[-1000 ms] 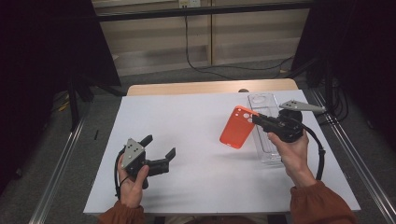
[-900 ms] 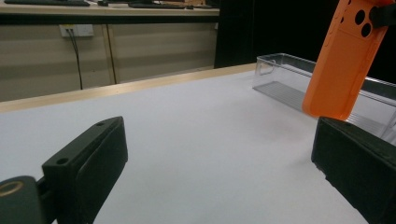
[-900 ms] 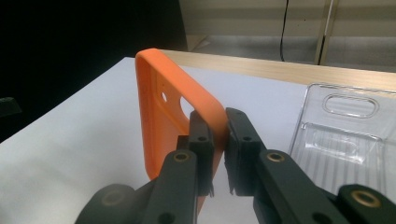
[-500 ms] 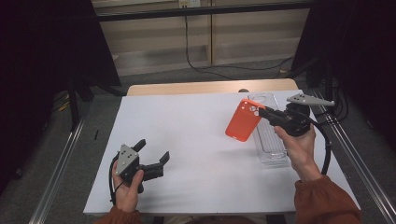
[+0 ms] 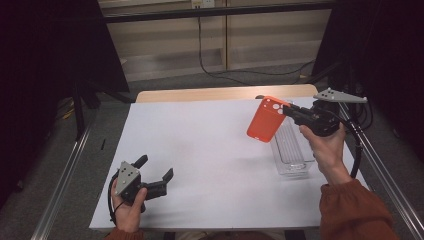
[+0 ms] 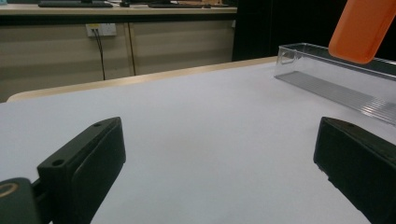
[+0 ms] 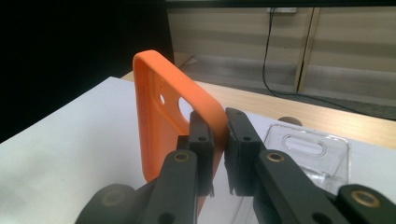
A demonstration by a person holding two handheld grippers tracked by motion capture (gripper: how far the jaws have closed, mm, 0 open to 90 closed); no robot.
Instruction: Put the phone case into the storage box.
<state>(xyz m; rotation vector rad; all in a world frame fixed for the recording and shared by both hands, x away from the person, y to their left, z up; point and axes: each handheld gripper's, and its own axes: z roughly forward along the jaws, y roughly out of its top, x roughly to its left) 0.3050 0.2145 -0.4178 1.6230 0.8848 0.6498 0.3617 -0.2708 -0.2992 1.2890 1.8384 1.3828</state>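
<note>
One orange phone case (image 5: 267, 120) clamped in right claw (image 5: 286, 109).

The right hand-held gripper (image 5: 289, 111) now carries the orange phone case (image 5: 265, 120) higher and farther right, above the clear tray (image 5: 290, 150); the left hand-held gripper (image 5: 155, 172) sits nearer and farther left

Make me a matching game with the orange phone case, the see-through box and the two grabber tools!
Things:
1. orange phone case
2. clear plastic box
3. left gripper
4. right gripper

States:
A. lying on the white table cover
B. jaws wide apart, holding nothing
C. held up in the air
D. jaws pinched on a thin orange edge

Pairs: 1-C, 2-A, 3-B, 4-D
</note>
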